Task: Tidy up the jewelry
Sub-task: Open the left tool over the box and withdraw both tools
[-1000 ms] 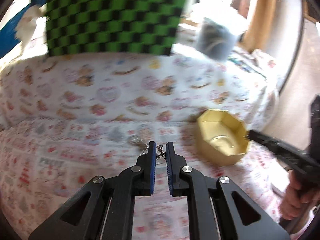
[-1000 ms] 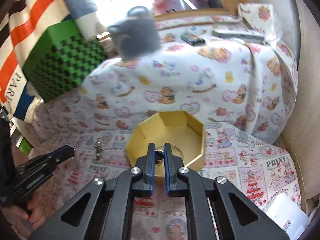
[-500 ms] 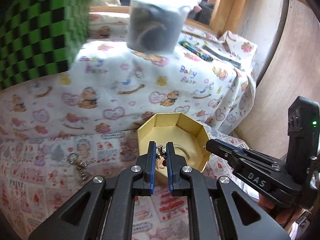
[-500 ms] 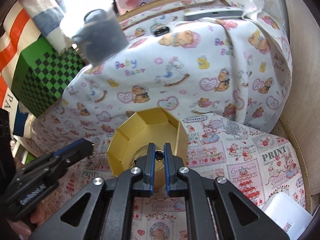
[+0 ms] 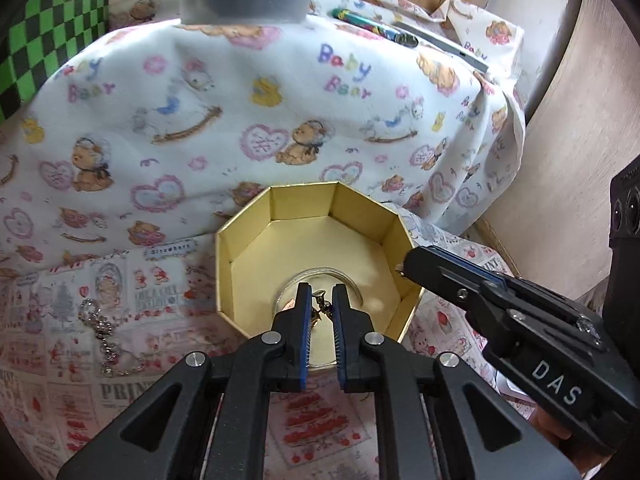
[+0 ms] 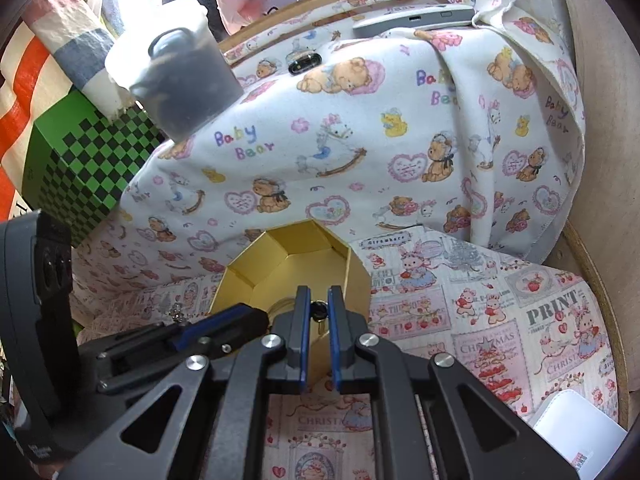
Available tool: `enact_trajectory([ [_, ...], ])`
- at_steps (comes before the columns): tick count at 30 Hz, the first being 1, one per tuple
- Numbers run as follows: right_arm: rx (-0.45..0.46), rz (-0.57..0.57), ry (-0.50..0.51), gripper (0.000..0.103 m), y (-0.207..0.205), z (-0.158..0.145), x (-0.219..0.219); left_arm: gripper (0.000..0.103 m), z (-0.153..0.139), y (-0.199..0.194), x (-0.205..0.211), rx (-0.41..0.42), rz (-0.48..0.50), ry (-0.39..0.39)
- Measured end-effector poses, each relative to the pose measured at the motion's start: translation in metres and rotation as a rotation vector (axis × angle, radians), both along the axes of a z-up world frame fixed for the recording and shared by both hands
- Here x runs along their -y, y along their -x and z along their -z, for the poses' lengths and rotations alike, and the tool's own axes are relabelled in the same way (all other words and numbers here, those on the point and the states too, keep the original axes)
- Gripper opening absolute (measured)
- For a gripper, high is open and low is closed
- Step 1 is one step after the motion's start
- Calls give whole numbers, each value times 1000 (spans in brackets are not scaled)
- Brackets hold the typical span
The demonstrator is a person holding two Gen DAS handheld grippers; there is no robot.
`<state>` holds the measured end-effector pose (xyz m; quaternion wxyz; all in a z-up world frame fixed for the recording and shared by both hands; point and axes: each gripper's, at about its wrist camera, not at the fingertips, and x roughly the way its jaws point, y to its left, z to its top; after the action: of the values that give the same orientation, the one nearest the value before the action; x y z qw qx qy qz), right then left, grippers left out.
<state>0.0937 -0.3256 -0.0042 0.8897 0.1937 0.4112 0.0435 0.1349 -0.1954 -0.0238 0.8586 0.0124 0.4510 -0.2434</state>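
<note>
A gold octagonal box [image 5: 248, 248] stands open on the patterned cloth; it also shows in the right wrist view [image 6: 360, 276]. A clear bangle [image 5: 352, 284] lies on its floor. My left gripper [image 5: 322, 300] is shut on a small metal earring [image 5: 320, 308] and holds it over the box's near side. My right gripper [image 6: 318, 308] is shut on a small dark jewelry piece [image 6: 319, 309] over the box's near rim; it enters the left wrist view [image 5: 408, 266] at the box's right rim. A silver chain [image 5: 102, 332] lies on the cloth left of the box.
A baby-bear blanket [image 5: 280, 100] rises behind the box. On it stand a grey container [image 6: 180, 76], a pen [image 5: 368, 26] and a grey flat device [image 6: 416, 20]. A green checkered box [image 6: 80, 168] stands at the left. A white card [image 6: 576, 444] lies at the front right.
My left gripper has swung right from the open cloth to over the gold box, still holding the earring. My right gripper has come closer to the box's near rim.
</note>
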Motion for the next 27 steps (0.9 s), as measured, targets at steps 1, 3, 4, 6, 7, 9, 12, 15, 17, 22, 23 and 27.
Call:
enact_trajectory([
  [1, -4, -2, -11, 8, -1, 2, 1, 9, 1, 0, 1, 2, -3, -3],
  [3, -1, 3, -20, 8, -1, 2, 1, 13, 2, -1, 0, 1, -13, -10],
  [4, 1, 4, -15, 8, -2, 1, -1, 19, 1, -2, -1, 2, -11, -5],
  [6, 4, 4, -8, 8, -2, 0, -1, 24, -3, -1, -5, 19, -16, 0],
  [7, 4, 7, -13, 8, -1, 0, 0, 27, -8, 1, -12, 31, -20, -1],
  [9, 1, 8, -23, 8, 0, 1, 2, 33, -17, 5, -23, 60, -36, -7],
  [12, 7, 7, -2, 11, 2, -2, -1, 48, -33, 11, -46, 112, -64, -6],
  [15, 26, -2, 30, 33, 4, -6, -8, 80, -50, 23, -74, 197, -108, -32],
  [17, 54, -6, 74, 42, 8, -11, -18, 91, -60, 35, -93, 273, -147, -53],
  [22, 150, -55, 147, 77, 20, -25, -46, 103, -80, 65, -137, 434, -222, -71],
  [23, 176, -64, 166, 80, 24, -28, -52, 103, -82, 71, -144, 461, -238, -64],
  [27, 289, -100, 257, 98, 39, -37, -79, 103, -83, 82, -177, 468, -262, -5],
])
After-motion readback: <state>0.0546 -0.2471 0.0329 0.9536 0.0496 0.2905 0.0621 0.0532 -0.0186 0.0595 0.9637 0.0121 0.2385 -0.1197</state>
